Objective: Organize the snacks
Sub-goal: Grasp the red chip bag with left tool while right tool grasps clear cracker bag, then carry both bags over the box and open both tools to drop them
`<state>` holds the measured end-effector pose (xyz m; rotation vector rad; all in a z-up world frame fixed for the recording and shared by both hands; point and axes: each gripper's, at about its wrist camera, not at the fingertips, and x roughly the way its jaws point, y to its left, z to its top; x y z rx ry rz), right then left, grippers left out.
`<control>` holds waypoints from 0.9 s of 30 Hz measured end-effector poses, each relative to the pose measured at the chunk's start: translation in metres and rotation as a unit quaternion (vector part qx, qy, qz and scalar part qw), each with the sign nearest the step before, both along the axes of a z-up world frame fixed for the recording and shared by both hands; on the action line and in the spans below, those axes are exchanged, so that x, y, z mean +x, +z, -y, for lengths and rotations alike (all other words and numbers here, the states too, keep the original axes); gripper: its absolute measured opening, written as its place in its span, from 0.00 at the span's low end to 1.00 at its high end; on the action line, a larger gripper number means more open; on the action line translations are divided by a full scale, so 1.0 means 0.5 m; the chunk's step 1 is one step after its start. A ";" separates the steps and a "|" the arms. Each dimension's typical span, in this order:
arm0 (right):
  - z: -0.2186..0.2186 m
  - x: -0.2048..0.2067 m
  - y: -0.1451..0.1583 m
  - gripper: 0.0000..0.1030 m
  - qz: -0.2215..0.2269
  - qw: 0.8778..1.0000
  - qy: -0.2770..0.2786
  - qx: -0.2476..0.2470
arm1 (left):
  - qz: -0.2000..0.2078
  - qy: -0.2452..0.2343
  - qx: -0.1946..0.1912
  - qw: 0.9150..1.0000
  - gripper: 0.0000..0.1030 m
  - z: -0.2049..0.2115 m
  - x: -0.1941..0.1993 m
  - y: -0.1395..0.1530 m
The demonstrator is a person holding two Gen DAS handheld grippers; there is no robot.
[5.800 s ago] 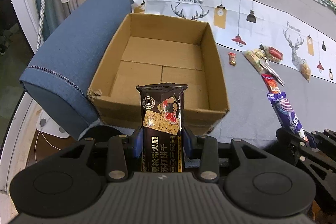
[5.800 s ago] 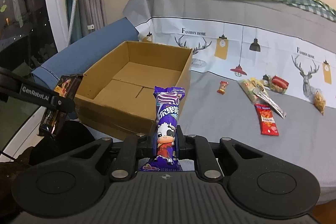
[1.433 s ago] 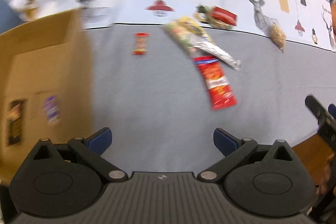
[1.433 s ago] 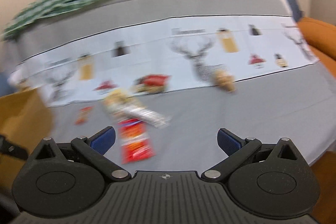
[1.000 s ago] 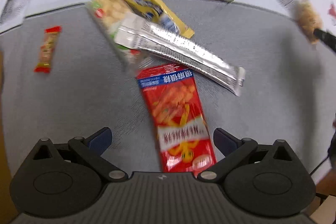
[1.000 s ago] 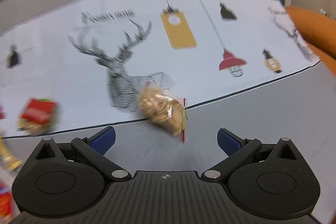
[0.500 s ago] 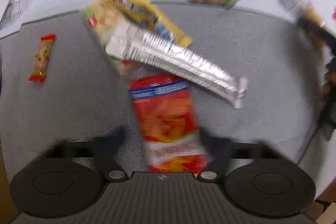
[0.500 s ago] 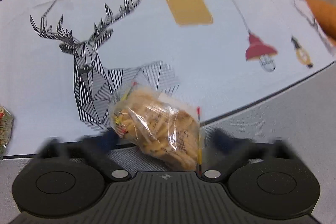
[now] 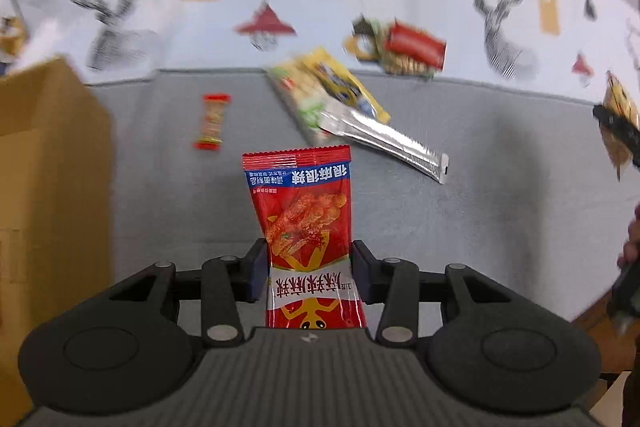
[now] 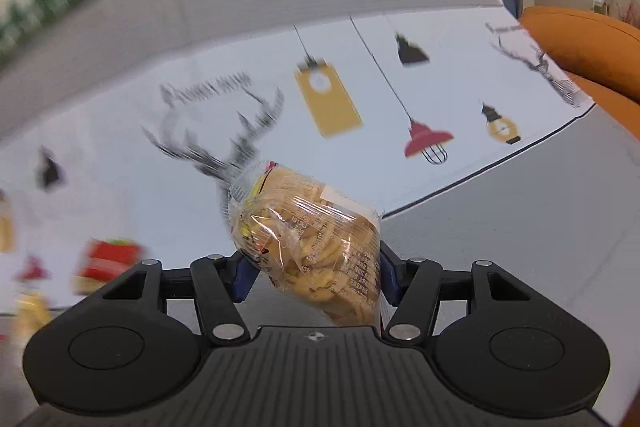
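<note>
Background print is blurred. Your left gripper (image 9: 308, 269) clamps the red snack packet (image 9: 306, 227); your right gripper (image 10: 312, 273) clamps the clear biscuit bag (image 10: 316, 251), both frame-centre.

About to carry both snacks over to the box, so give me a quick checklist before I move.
1. Left claw shut on the red packet: ok.
2. Right claw shut on the clear bag: ok.
3. Red packet clear of the silver packet: ok.
4. Cardboard box in sight, at the left edge: ok.
5. Room inside the box: cannot tell.
</note>
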<state>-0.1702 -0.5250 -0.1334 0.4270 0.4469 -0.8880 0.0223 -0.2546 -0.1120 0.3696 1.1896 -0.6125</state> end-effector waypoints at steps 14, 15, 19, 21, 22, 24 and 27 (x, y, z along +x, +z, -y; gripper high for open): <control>-0.587 -0.112 0.219 0.59 0.093 0.977 0.185 0.047 | 0.103 0.019 -0.027 0.994 0.46 -0.469 -0.133 0.236; -0.630 -0.110 0.220 0.59 0.093 0.973 0.204 0.060 | 0.106 0.020 -0.029 0.994 0.46 -0.499 -0.144 0.239; -0.780 -0.101 0.223 0.59 0.083 0.958 0.261 0.089 | 0.106 0.037 -0.041 0.993 0.46 -0.608 -0.178 0.240; -0.855 -0.097 0.223 0.59 0.069 0.950 0.292 0.086 | 0.108 0.046 -0.044 0.992 0.46 -0.655 -0.197 0.235; -0.888 -0.096 0.224 0.59 0.062 0.947 0.305 0.082 | 0.111 0.050 -0.046 0.991 0.46 -0.674 -0.206 0.233; -0.943 -0.095 0.227 0.59 0.046 0.939 0.332 0.073 | 0.121 0.056 -0.052 0.990 0.46 -0.706 -0.225 0.229; -0.994 -0.092 0.252 0.59 0.036 0.931 0.360 0.046 | 0.141 0.061 -0.062 0.986 0.46 -0.747 -0.255 0.232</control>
